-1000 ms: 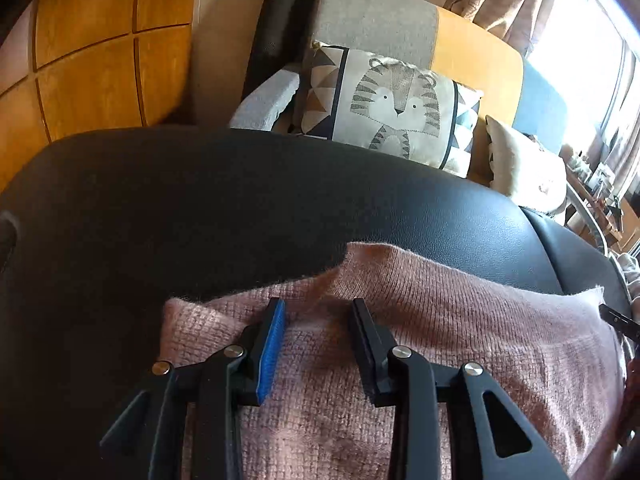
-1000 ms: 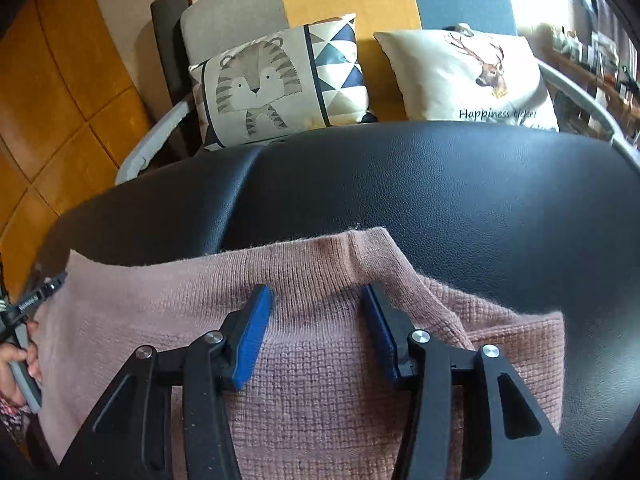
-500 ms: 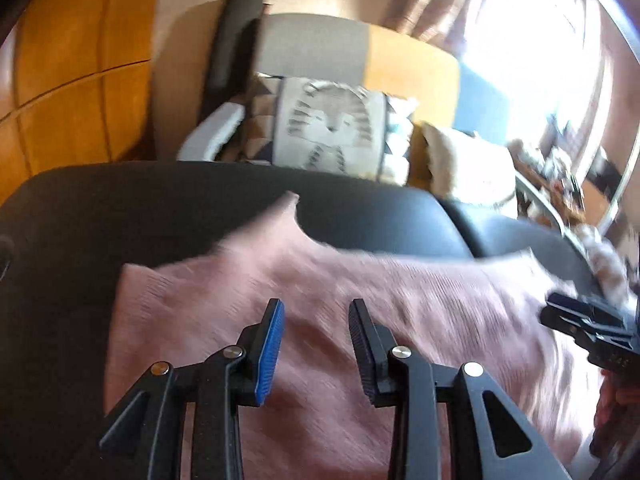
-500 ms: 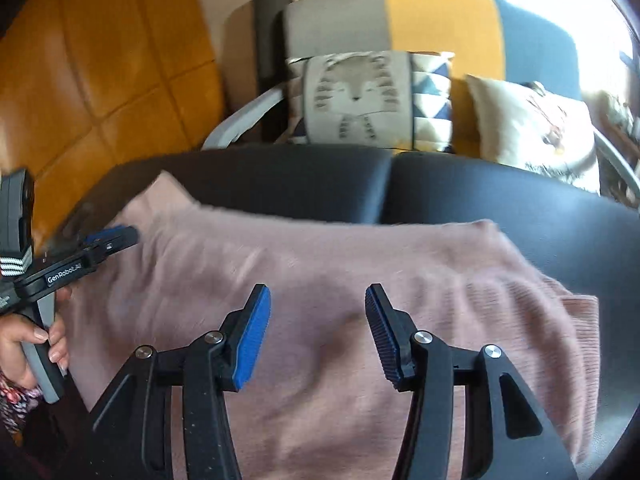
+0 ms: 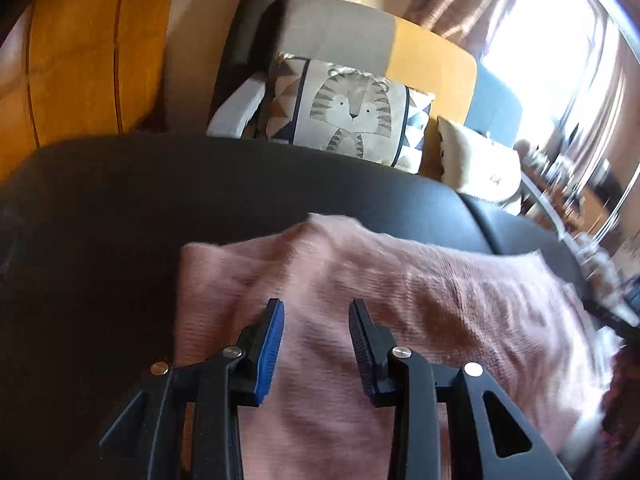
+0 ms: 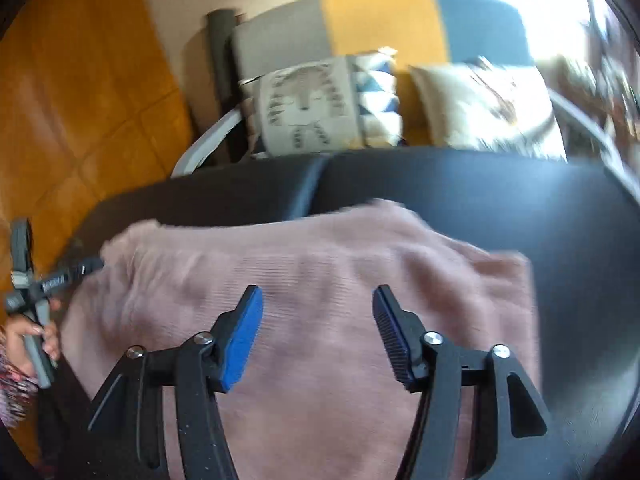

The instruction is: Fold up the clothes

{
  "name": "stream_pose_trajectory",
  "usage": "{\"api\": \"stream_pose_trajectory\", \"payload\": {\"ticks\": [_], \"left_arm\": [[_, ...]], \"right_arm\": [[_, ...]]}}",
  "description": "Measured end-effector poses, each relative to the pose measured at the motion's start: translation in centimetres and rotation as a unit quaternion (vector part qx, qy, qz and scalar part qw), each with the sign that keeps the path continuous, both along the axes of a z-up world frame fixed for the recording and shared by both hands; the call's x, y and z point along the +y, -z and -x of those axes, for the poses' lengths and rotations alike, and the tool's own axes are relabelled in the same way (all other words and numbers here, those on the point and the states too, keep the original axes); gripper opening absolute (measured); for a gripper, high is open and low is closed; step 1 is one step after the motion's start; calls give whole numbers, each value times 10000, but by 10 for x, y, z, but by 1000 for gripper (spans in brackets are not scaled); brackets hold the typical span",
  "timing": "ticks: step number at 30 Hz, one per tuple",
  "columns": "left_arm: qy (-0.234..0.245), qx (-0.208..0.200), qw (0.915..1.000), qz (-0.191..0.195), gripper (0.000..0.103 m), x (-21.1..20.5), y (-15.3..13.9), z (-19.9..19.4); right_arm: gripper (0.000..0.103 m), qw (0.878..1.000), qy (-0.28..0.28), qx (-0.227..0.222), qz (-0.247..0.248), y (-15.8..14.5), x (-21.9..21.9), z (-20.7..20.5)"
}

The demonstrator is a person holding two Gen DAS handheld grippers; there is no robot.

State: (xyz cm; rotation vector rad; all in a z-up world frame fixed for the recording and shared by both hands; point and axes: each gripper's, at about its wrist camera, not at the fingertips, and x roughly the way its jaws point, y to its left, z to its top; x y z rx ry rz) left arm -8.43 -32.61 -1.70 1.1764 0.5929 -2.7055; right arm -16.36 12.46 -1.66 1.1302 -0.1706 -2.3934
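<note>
A pink knitted sweater (image 5: 400,320) (image 6: 320,280) lies folded on a black leather seat (image 5: 200,200) (image 6: 520,200). My left gripper (image 5: 316,312) hovers over the sweater's left part, jaws apart with nothing pinched between them. Over the middle of the sweater my right gripper (image 6: 318,300) hangs with its jaws opening; only flat knit shows below them, none of it gripped. In the right wrist view the left gripper (image 6: 52,280) appears at the left edge by the sweater's left corner, held by a hand (image 6: 28,336).
Behind the black seat stands a grey, yellow and blue sofa (image 5: 432,56) (image 6: 380,20) with a tiger cushion (image 5: 348,108) (image 6: 308,104) and a cream cushion (image 5: 480,160) (image 6: 488,100). Orange wall panels (image 5: 80,60) lie to the left, a bright window (image 5: 552,60) to the right.
Both grippers drew back and rose from the sweater's far edge, so more of the sweater shows. The right jaws have spread wider. The left jaws keep the same gap.
</note>
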Motion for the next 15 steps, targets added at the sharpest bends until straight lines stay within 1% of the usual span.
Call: {"api": "stream_pose_trajectory", "payload": {"ticks": [3, 4, 6, 8, 10, 13, 14, 15], "left_arm": [[-136, 6, 9985, -538, 35, -36, 5, -8], [-152, -15, 9970, -761, 35, -48, 7, -10], [-20, -259, 9899, -1390, 39, -67, 18, -9], [16, -487, 9835, -1743, 41, -77, 27, -8], [3, -482, 9790, -1981, 41, -83, 32, -12], [-130, -458, 9775, -2055, 42, -89, 33, -15], [-174, -450, 9770, -2079, 43, -91, 33, -16], [-218, -441, 9764, -2104, 45, -93, 33, -17]], "right_arm": [[65, 9979, 458, -460, -53, 9, 49, 17], [65, 9969, 514, -584, -75, 12, 62, 21], [65, 9952, 568, -802, 46, 18, 82, 27], [65, 9906, 657, -1139, 378, 31, 99, 36], [65, 9845, 785, -1439, 617, 43, 112, 44], [65, 9757, 748, -1841, 921, 61, 120, 51], [68, 9733, 728, -1889, 1084, 64, 122, 51], [75, 9707, 705, -1922, 1256, 66, 123, 52]]}}
